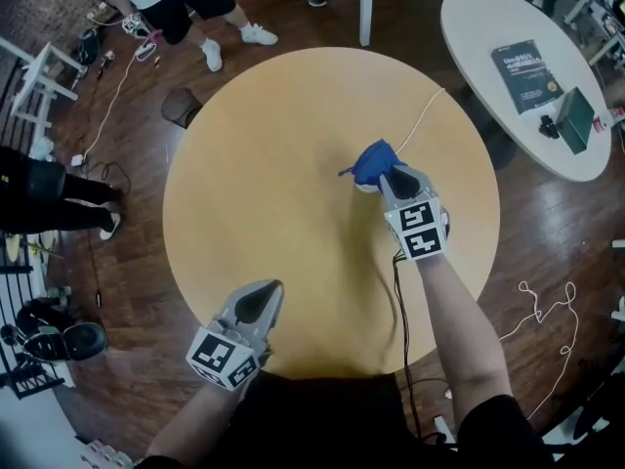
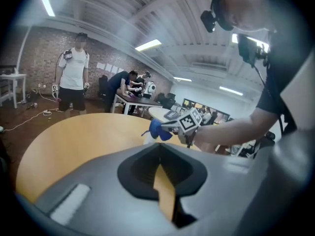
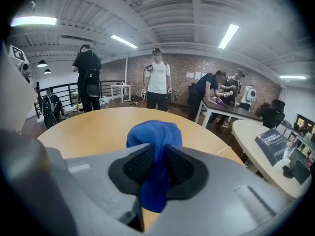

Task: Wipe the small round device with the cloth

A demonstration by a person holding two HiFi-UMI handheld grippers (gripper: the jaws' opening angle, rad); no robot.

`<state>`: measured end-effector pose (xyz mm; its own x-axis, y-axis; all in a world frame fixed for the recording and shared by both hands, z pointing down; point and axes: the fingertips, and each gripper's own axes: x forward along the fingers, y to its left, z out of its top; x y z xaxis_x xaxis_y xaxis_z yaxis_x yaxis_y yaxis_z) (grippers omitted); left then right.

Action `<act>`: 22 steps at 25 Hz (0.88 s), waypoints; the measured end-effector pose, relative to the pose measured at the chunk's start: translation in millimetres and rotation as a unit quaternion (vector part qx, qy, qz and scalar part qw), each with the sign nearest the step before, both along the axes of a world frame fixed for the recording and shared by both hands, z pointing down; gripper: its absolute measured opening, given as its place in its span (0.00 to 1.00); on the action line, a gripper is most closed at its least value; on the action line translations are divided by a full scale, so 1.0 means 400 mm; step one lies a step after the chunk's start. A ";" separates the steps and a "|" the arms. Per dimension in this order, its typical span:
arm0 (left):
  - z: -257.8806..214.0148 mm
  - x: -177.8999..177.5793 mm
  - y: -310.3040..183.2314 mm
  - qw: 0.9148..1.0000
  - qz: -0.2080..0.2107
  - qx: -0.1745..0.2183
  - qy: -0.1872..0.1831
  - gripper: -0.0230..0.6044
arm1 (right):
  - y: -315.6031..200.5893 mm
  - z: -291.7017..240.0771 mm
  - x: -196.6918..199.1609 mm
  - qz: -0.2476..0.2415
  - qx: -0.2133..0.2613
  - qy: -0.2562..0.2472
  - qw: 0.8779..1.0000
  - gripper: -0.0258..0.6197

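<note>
In the head view my right gripper (image 1: pixel 384 172) is over the right middle of the round wooden table (image 1: pixel 264 164), shut on a bunched blue cloth (image 1: pixel 373 161). The right gripper view shows the cloth (image 3: pixel 153 132) pinched between the jaws (image 3: pixel 157 154) and hanging down through them. Just beneath the cloth a small white device (image 1: pixel 364 188) peeks out, mostly covered; the left gripper view shows it as a pale shape (image 2: pixel 147 137) under the cloth (image 2: pixel 156 129). My left gripper (image 1: pixel 266 291) hovers by the table's near edge, its jaws (image 2: pixel 158 151) together with nothing between them.
A thin white cable (image 1: pixel 422 117) runs from the device to the table's far right edge. A second white round table (image 1: pixel 488 57) at the upper right carries a book (image 1: pixel 525 74) and a green box (image 1: pixel 576 117). People stand beyond the far edge, and cords lie on the floor.
</note>
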<state>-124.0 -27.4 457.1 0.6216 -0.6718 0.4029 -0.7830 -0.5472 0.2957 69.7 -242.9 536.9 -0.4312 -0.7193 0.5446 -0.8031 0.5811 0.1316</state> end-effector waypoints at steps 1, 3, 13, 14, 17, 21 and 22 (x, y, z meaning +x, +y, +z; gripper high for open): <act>0.001 -0.003 0.000 1.000 -0.003 -0.002 0.000 0.04 | -0.010 0.004 0.000 0.002 -0.005 -0.001 1.000 0.14; 0.005 -0.006 0.001 1.000 -0.004 -0.004 -0.002 0.04 | -0.024 0.013 0.000 0.002 -0.013 -0.001 1.000 0.14; 0.013 0.012 -0.002 1.000 0.006 -0.012 0.003 0.04 | 0.024 0.015 -0.062 -0.059 -0.012 0.046 0.997 0.14; 0.011 0.015 -0.002 1.000 0.009 -0.012 0.003 0.04 | 0.034 0.020 -0.074 -0.067 -0.016 0.052 0.996 0.14; 0.008 0.024 -0.003 1.000 0.016 -0.010 0.001 0.04 | 0.062 0.044 -0.098 -0.085 -0.032 0.058 0.994 0.14; 0.011 0.025 0.003 1.000 0.019 -0.010 -0.003 0.04 | 0.096 0.095 -0.104 -0.090 -0.060 0.057 0.993 0.14; 0.011 0.023 0.005 1.000 0.020 -0.011 -0.004 0.04 | 0.104 0.109 -0.103 -0.088 -0.068 0.057 0.992 0.14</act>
<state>-114.9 -25.2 461.6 0.6440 -0.6383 0.4217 -0.7635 -0.5711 0.3015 28.7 -201.2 580.4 -0.4732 -0.5558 0.6835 -0.6724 0.7291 0.1274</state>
